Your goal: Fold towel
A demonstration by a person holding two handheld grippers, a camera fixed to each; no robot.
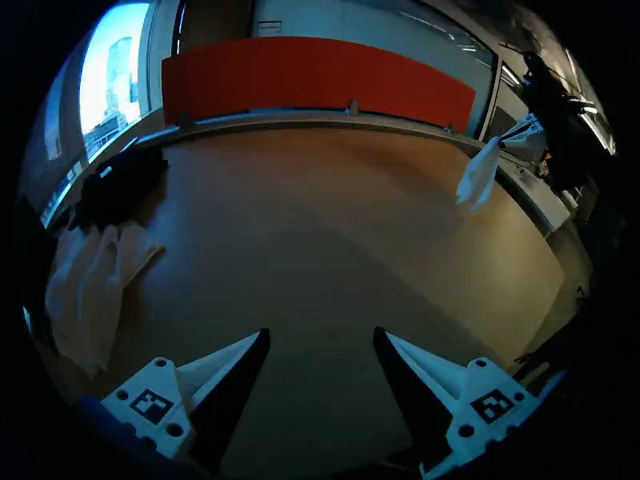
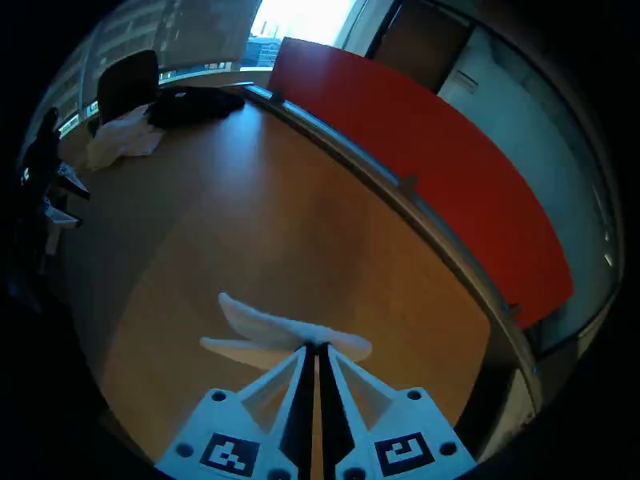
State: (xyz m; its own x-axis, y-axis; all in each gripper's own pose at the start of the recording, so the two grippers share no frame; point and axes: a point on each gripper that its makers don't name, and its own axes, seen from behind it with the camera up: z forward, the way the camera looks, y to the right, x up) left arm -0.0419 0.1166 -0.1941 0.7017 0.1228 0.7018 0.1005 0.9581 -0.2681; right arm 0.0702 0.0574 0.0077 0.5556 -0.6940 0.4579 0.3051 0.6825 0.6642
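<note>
Towel [image 2: 264, 324] hangs pinched in the closed right gripper [image 2: 317, 348], well ahead-right of the wide-open, empty left gripper [image 1: 320, 331].

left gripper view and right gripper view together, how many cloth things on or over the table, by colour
white: 2, the towel pinched in the right gripper and the loose pile
black: 1, the heap next to that pile
total: 3
</note>
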